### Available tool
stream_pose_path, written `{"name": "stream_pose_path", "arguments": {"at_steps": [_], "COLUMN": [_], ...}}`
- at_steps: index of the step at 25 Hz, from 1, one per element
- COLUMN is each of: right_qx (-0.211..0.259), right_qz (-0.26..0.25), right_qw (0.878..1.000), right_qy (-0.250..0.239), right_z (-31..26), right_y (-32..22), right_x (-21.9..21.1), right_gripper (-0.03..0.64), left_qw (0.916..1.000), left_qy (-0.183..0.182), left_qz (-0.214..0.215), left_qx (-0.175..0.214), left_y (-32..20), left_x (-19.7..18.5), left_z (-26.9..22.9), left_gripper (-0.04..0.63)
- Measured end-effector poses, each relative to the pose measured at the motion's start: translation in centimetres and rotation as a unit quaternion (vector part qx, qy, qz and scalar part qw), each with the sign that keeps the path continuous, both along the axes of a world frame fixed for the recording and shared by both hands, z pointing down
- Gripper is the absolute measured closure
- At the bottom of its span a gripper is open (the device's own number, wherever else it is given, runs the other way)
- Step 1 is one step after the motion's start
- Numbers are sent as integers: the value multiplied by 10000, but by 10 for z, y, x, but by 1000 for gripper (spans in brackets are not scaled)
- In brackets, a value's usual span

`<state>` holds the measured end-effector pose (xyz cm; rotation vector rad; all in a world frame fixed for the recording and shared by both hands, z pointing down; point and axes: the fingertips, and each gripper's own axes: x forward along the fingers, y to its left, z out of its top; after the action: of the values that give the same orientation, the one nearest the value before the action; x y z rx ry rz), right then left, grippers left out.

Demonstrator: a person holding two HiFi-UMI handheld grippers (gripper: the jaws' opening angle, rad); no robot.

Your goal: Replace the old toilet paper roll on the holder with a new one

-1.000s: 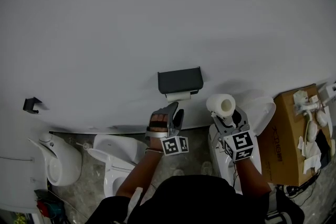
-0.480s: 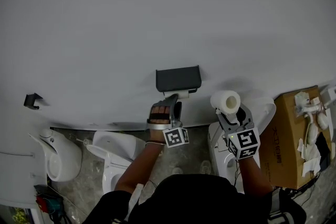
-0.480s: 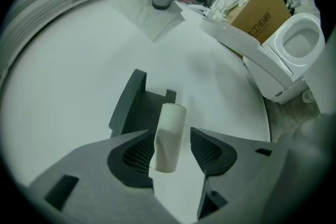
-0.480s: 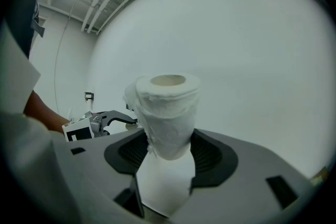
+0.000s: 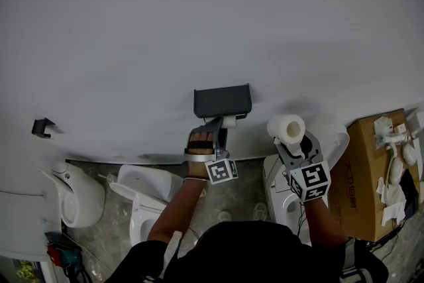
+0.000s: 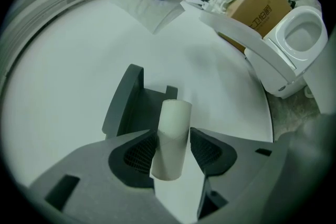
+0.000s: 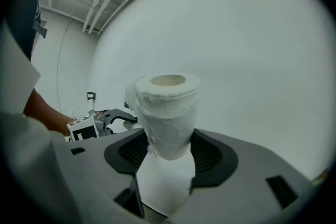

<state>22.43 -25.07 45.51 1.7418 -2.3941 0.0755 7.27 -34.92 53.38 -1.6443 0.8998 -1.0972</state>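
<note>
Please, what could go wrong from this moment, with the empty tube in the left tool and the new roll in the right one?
1. The cardboard tube sits tilted between the pads of the left tool. It could slip out and fall toward the toilet below.
2. The new roll is squeezed in the right tool and has a ragged outer layer. It may unwind or tear while going onto the holder.
</note>
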Motion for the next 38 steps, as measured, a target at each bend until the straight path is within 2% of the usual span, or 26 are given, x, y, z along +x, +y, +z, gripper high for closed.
{"name": "stream_pose_path", "arguments": {"at_steps": [13,38], "right_qx": [11,-12], "right_qz": [-31,403], "right_qw": [10000,9992], "right_qy": [-71,-17], "right_z": [2,4], "right_y": [-8,7], "right_x": [8,60], "right_gripper": [373,373], "left_qw": [9999,9966], "left_qy": [-107,-63], "left_qz": [1,783], "left_qx": [117,258], "left_y": [-6,4], "left_x": [11,104], "left_z": [-3,-1], "left_gripper": [408,411]}}
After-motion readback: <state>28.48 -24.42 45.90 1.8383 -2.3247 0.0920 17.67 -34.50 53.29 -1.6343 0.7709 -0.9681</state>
